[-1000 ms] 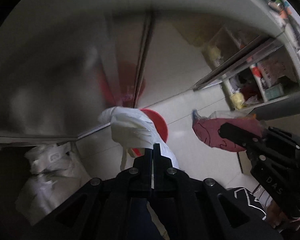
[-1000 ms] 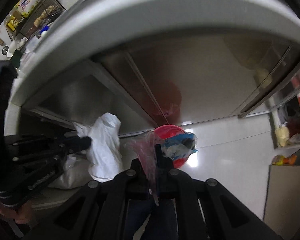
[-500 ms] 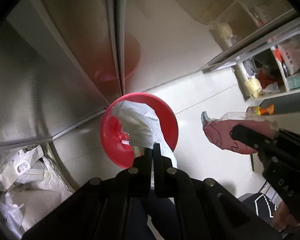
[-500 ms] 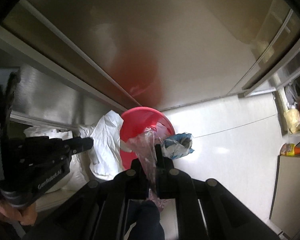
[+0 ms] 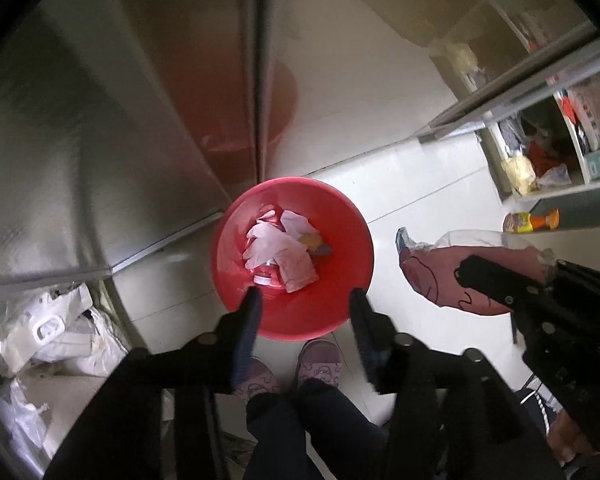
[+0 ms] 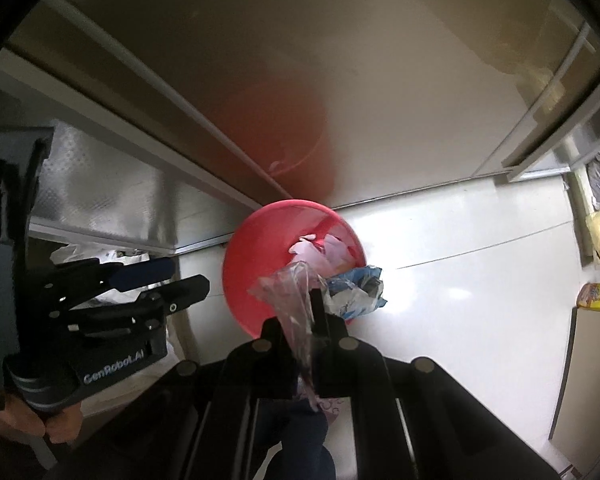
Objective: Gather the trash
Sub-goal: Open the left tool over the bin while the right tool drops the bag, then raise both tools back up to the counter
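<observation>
Hanging over the red bin (image 5: 340, 308), the left tool (image 5: 302, 300) has just been opening, nothing between its jaws; white crumpled trash (image 5: 280, 248) lies in the bin directly below; beside it, the right tool (image 6: 300, 300) stays clenched on a clear plastic wrapper (image 6: 292, 292).

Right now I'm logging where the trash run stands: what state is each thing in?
left gripper: open, nothing between its fingers, its jaws have just been opening
right gripper: shut on the plastic wrapper
red bin: upright on the floor, uncovered
white crumpled trash: lying inside the red bin
white bags: slumped on the floor beside the steel cabinet
</observation>
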`<state>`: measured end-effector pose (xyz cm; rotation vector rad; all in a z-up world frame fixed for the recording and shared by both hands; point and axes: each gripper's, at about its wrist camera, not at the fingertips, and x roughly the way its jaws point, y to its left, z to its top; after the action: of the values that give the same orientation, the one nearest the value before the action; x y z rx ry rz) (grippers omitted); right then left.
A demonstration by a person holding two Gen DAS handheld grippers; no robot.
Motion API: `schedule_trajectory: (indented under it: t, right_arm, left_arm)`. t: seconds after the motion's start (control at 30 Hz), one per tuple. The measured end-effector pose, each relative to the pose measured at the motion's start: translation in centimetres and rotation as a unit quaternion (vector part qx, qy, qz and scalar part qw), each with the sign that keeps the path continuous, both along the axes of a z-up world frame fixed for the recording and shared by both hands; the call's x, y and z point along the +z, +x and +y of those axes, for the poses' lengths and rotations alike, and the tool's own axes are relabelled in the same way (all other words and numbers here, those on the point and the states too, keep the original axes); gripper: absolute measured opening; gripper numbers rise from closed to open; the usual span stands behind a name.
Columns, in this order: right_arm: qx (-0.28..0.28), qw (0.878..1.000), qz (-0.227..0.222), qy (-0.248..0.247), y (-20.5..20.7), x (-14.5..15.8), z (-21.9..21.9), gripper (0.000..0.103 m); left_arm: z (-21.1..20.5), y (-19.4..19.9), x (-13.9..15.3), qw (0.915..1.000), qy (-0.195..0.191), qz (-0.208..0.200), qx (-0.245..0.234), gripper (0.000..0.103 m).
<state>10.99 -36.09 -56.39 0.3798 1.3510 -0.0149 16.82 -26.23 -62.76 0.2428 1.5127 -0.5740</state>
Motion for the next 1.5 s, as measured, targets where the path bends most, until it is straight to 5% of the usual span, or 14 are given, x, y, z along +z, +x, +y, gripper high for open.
schedule_trajectory:
  t: [0.17, 0.3, 0.33, 0.6, 0.63, 0.8, 0.87, 1.17, 1.5]
  right_arm:
    - [0.023, 1.000, 0.002, 0.008, 0.7, -0.8, 1.2, 0.004]
    - [0.040, 0.999, 0.003, 0.007, 1.2, -2.1, 2.5, 0.004]
    - [0.043, 0.999, 0.005, 0.009, 1.4, -2.5, 2.8, 0.004]
    - [0.071, 0.997, 0.015, -0.023, 2.6, -4.9, 4.9, 0.004]
    - [0.073, 0.997, 0.017, -0.027, 2.6, -5.2, 5.2, 0.007]
    - [0.069, 0.996, 0.022, -0.058, 1.9, -4.9, 5.1, 0.055]
    - [0.063, 0.996, 0.022, -0.058, 1.5, -4.4, 4.9, 0.064]
    - [0.045, 0.996, 0.006, -0.079, -0.1, 3.5, 4.6, 0.072]
    - [0.019, 0.995, -0.040, -0.089, -2.4, 20.7, 5.8, 0.075]
  left_arm:
    - [1.9, 0.5, -0.1, 0.9995, 0.008, -0.029, 0.011, 0.082]
    - [3.4, 1.3, -0.9, 0.9986, 0.014, -0.040, 0.030, 0.092]
    - [3.7, 1.4, -1.2, 0.9982, 0.022, -0.045, 0.033, 0.103]
    - [5.7, 1.9, -2.8, 0.9963, 0.037, -0.049, 0.059, 0.103]
    - [5.8, 1.8, -2.9, 0.9961, 0.039, -0.049, 0.062, 0.103]
    - [6.8, 1.7, -2.4, 0.9950, 0.052, -0.053, 0.067, 0.103]
    - [6.9, 1.7, -1.8, 0.9948, 0.053, -0.055, 0.068, 0.103]
    - [7.3, 0.7, 6.6, 0.9927, 0.042, -0.083, 0.077, 0.103]
    - [9.2, -0.8, 25.5, 0.9872, 0.033, -0.138, 0.072, 0.103]
